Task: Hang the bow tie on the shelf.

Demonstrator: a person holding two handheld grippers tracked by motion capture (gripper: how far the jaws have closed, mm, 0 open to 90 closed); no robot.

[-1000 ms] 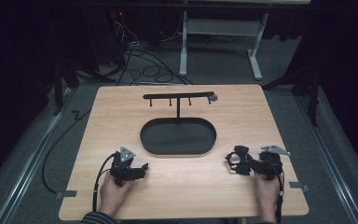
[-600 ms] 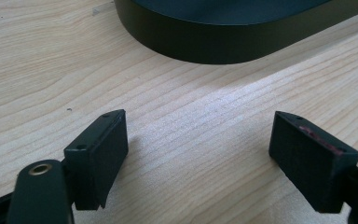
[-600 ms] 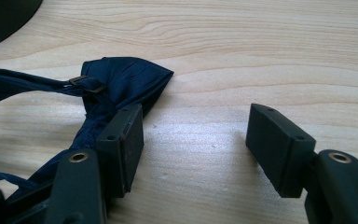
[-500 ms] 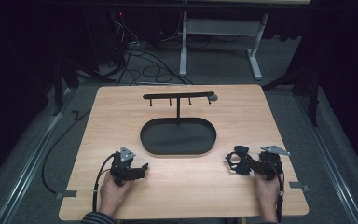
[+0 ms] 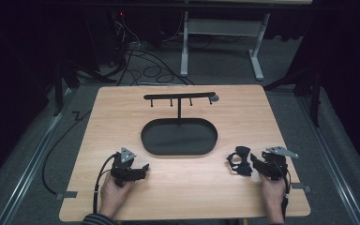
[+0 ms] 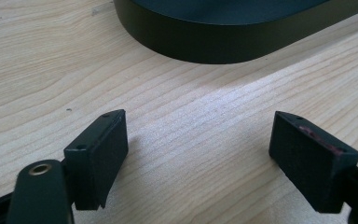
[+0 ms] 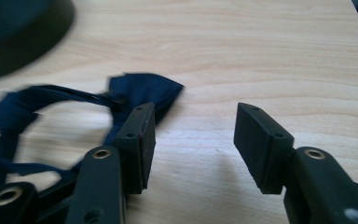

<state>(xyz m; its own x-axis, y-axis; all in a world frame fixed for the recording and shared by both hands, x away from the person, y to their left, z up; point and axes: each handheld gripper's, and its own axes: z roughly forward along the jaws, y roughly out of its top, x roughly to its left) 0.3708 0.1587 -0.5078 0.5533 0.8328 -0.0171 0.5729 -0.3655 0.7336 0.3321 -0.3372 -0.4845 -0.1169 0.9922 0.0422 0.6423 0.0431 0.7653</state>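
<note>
A dark blue bow tie with a looped strap (image 5: 239,161) lies on the wooden table at the front right. My right gripper (image 5: 254,165) points at it from the right. Its jaws have just been closing and are open, with bare wood between them. In the right gripper view, the bow tie (image 7: 144,88) lies just past and left of the left jaw of my right gripper (image 7: 196,135). My left gripper (image 5: 140,169) rests at the front left. The left gripper view shows my left gripper (image 6: 198,149) open with nothing in it.
A black oval tray (image 5: 146,140) sits mid-table, with a black T-shaped hook rack (image 5: 179,97) rising from its back edge. The tray's wall (image 6: 223,42) is close ahead of the left jaws. Cables (image 5: 140,61) and a white desk frame (image 5: 258,51) lie on the floor behind the table.
</note>
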